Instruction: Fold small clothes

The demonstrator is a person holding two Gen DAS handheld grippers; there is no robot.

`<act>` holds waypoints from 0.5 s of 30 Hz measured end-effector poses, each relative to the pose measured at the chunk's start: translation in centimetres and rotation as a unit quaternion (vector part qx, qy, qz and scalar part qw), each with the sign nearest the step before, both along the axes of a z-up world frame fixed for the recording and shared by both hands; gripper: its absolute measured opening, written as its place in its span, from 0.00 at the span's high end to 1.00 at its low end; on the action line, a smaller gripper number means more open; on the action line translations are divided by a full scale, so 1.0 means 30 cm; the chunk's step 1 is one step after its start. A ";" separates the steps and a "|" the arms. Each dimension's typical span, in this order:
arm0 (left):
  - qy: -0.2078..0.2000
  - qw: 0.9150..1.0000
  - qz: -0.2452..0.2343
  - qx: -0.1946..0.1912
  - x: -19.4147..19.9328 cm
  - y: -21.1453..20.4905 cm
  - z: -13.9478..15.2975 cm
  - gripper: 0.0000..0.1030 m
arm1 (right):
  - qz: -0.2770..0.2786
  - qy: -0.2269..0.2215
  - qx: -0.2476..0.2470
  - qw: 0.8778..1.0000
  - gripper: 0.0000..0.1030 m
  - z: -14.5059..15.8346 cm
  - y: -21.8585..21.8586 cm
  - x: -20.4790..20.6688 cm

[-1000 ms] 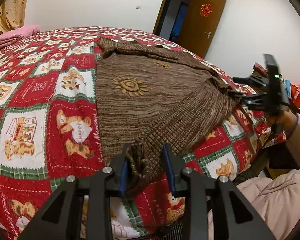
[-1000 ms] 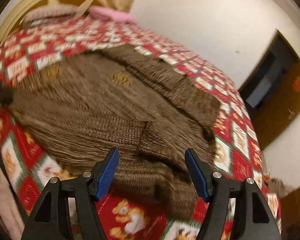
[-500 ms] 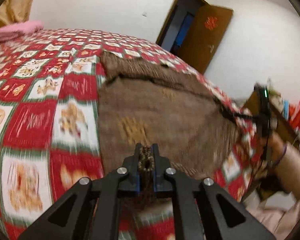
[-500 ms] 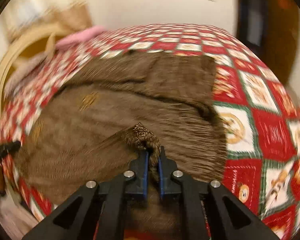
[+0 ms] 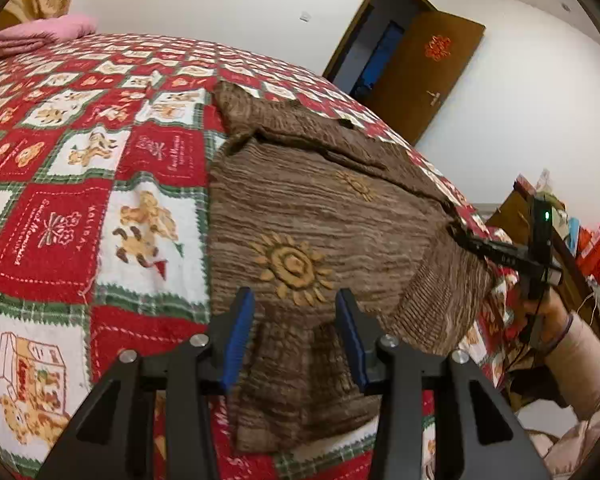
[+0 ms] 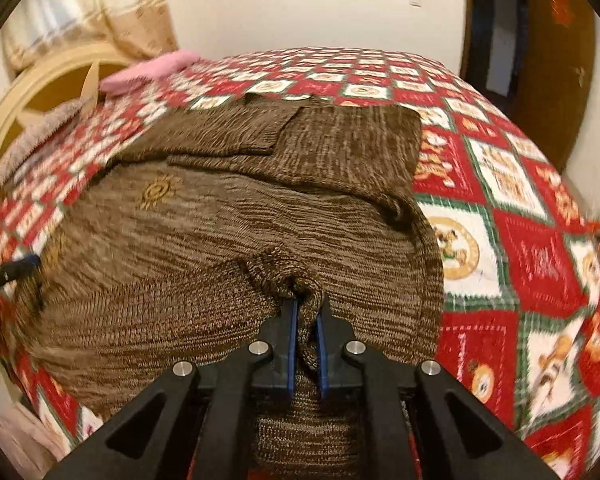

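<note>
The sweater (image 5: 300, 216) lies flat on the quilt (image 5: 60, 216), spread from 6 o'clock up to 12 o'clock in the left wrist view, its long axis running from the hem at the near bed edge to the folded-in top at the far end. The left gripper (image 5: 296, 332) sits at 6 o'clock over the left hem corner; its jaws are opening, the knit lies between the pads without being pressed, so this corner is released. The right gripper (image 6: 305, 344) is clenched on a bunched fold of hem at the right corner. In the left wrist view it shows at 3 o'clock. Judgement: the next fold turns on the right hand, the only one gripping; the hem must travel toward 12 o'clock along the sweater's long axis.
</note>
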State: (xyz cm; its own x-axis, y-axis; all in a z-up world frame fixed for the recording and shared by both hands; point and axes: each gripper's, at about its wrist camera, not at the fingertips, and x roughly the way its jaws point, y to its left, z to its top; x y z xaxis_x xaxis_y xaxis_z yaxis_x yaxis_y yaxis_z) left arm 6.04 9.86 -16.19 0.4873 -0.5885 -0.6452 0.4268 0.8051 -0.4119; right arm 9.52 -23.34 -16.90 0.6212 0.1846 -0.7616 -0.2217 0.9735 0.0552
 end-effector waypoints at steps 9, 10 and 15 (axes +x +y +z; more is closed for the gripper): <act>-0.014 0.999 -0.029 0.010 -0.053 -0.022 0.000 0.39 | 0.020 -0.008 -0.061 0.998 0.68 0.000 0.038 -0.010; -0.012 0.999 -0.029 0.008 -0.053 -0.019 0.000 0.39 | 0.024 -0.006 -0.056 0.998 0.65 0.002 0.035 -0.008; -0.002 1.000 -0.023 -0.004 -0.054 0.003 0.001 0.39 | 0.035 -0.002 -0.062 0.997 0.64 0.007 0.037 0.010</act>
State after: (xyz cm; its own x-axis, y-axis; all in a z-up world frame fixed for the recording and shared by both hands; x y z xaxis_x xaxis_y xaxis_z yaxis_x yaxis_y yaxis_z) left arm 4.41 9.95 -16.15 0.4623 -0.6151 -0.6387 0.4640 0.7816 -0.4169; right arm 9.82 -22.24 -16.69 0.6128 0.1316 -0.7792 -0.2890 0.9551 -0.0660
